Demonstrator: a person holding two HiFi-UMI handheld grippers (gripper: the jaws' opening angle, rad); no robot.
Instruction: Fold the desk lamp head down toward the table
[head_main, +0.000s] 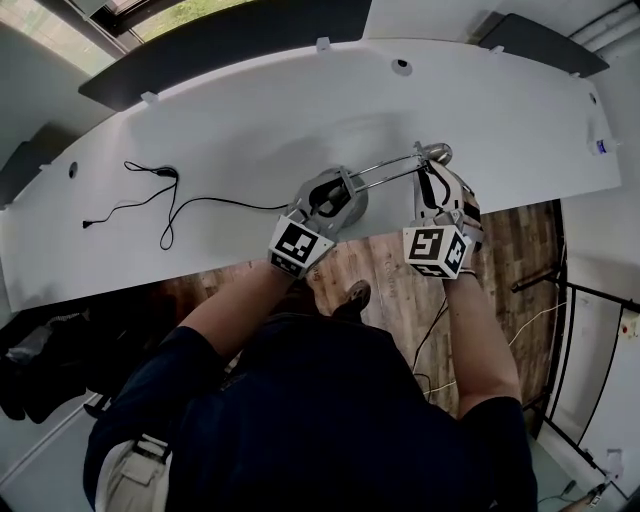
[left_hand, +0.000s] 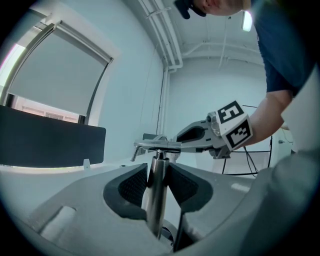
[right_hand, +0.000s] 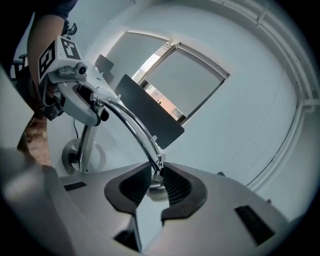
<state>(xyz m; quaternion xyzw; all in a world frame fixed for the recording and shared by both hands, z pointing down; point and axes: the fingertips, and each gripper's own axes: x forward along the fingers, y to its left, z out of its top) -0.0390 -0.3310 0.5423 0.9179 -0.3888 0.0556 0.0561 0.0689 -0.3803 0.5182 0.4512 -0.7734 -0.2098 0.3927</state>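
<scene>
- The desk lamp (head_main: 385, 172) stands near the white surface's (head_main: 250, 120) front edge. Its post (left_hand: 156, 200) is upright and its arm (right_hand: 132, 125) nearly level, running right to the lamp head (head_main: 437, 152).
- The left gripper (left_hand: 158, 182) has its fingers clamped on the post.
- The right gripper (right_hand: 156, 177) has its fingers narrowed, pinching the lamp head's joint.

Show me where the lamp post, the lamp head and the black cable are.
lamp post (left_hand: 158, 195), left gripper view, middle of the chrome pole.
lamp head (head_main: 437, 152), head view, its rounded chrome end.
black cable (head_main: 166, 172), head view, thicker bit near its left end.
</scene>
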